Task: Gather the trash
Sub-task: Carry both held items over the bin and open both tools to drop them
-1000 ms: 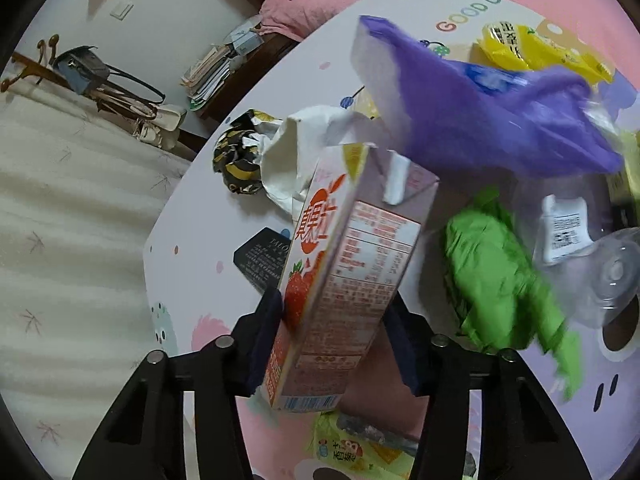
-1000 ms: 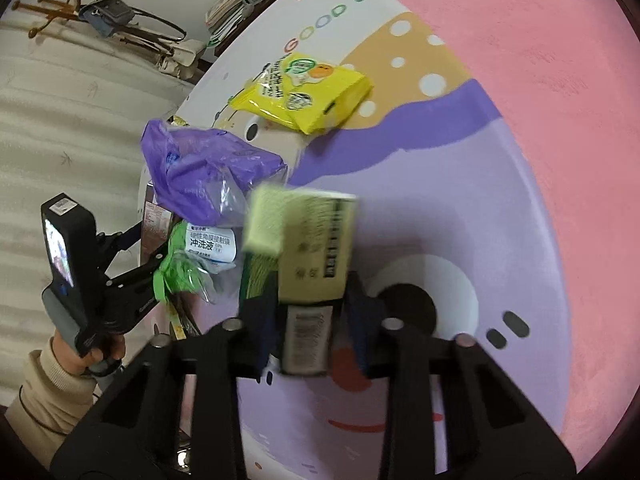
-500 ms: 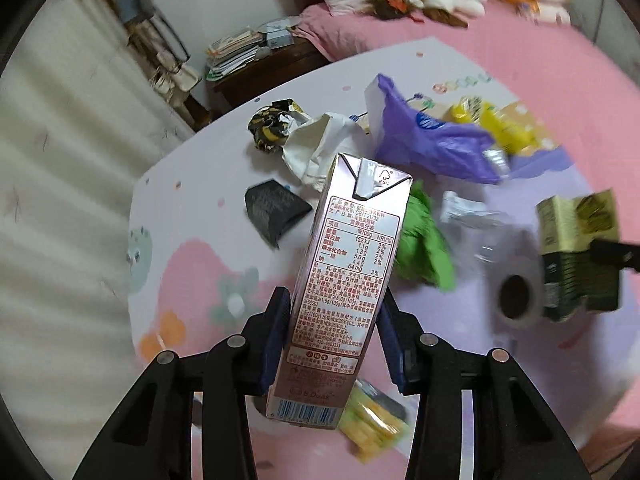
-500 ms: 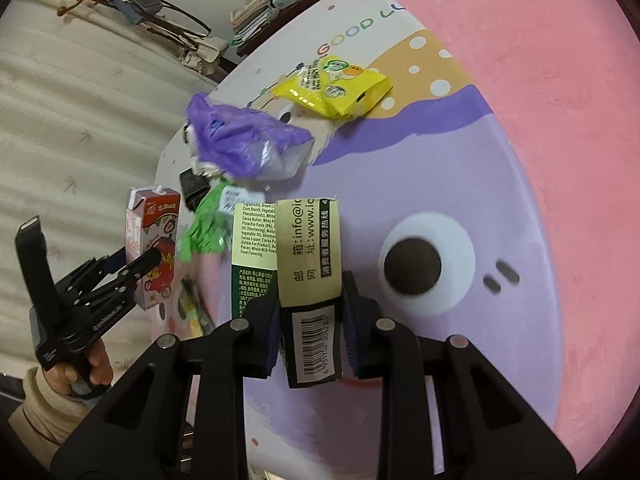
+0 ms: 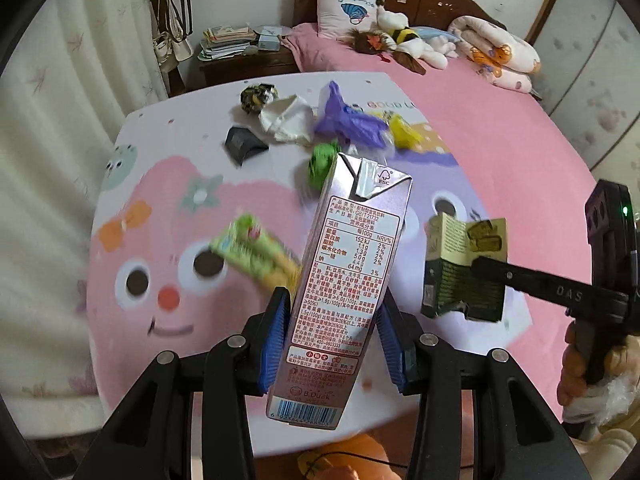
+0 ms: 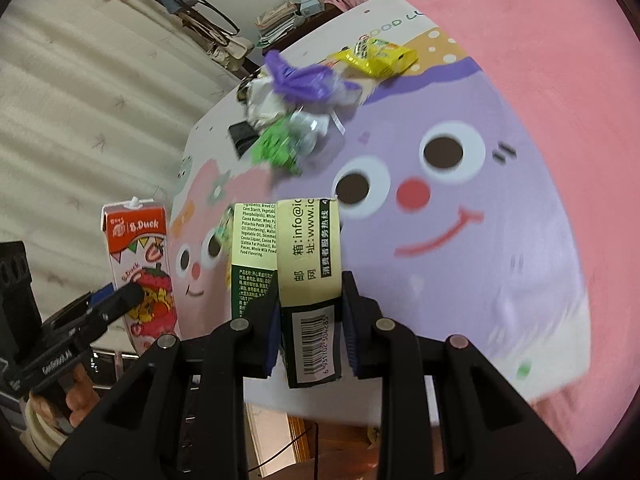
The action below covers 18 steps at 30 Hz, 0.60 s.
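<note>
Left wrist: milk carton (image 5: 344, 280) lifted farther from litter.

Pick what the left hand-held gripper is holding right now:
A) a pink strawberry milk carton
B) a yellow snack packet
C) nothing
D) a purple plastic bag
A: the left hand-held gripper is clamped on the pink strawberry milk carton, lifted above the mat, while the purple plastic bag and yellow snack packet lie on it.

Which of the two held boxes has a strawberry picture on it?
The pink drink carton in the left gripper; the green box shows only text and a barcode.
</note>
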Available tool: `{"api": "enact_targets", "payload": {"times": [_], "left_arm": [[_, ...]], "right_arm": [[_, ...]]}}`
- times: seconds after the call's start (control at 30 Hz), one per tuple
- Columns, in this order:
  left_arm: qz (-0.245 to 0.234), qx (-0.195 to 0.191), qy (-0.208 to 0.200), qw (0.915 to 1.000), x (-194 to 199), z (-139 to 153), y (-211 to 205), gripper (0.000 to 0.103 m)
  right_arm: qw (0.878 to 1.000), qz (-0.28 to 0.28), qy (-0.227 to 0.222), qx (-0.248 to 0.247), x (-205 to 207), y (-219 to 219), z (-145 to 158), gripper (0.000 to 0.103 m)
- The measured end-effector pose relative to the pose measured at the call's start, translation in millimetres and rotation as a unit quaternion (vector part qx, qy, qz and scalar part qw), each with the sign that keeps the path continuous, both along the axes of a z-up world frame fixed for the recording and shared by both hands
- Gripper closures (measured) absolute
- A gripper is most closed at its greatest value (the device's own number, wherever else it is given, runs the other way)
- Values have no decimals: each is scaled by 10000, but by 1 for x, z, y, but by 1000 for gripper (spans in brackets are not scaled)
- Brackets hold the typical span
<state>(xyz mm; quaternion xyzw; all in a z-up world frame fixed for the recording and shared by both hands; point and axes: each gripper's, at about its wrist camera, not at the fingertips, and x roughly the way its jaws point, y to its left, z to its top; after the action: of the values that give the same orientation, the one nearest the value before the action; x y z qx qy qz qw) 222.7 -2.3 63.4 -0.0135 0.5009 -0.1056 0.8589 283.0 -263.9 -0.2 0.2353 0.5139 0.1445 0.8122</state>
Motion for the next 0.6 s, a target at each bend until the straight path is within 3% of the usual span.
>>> {"api": "enact_targets", "payload": {"times": [0.23,0.33,0.6], "left_arm": [[-211,66,-22,9998,-110,-21,25,61],[-364,-171,58,9992,-151,-38,35,61],[-759,-105,437,9961,-219,-87,34,61]], "right_arm": [[9996,-102,23,-259,-99,42,-5,80],[9991,-114,103,-383,-140,59,-16,80],[9954,-134,655,-693,-211,81,-61,80]]}}
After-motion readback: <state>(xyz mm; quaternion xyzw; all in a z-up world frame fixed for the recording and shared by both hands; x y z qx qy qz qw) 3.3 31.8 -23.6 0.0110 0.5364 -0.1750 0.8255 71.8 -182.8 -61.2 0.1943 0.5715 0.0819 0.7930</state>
